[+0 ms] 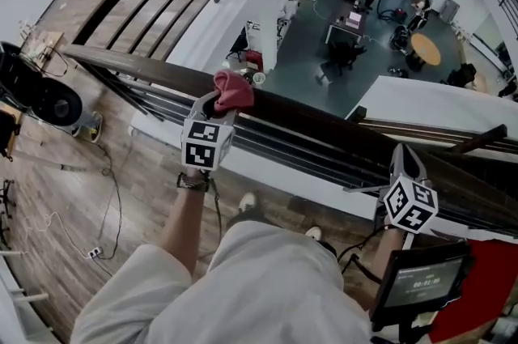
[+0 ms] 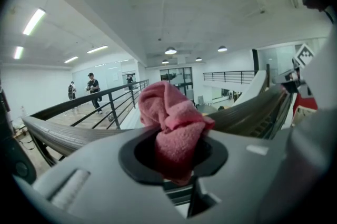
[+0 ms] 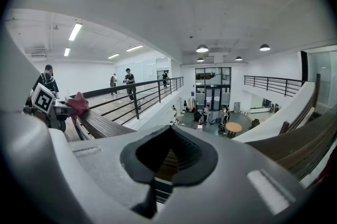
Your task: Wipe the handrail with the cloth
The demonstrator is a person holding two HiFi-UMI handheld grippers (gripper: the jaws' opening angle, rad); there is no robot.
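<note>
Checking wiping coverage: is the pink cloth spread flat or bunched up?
Bunched: the cloth is a crumpled wad clamped in the left gripper.

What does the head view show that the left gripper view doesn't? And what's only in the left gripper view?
Only the head view shows the person's shorts, the black fan at the left, and the small screen at the bottom right.

Only the left gripper view shows the ceiling lamps and whole people by the far railing.

Both show the pink cloth pinched in the left gripper, right at the dark handrail.
</note>
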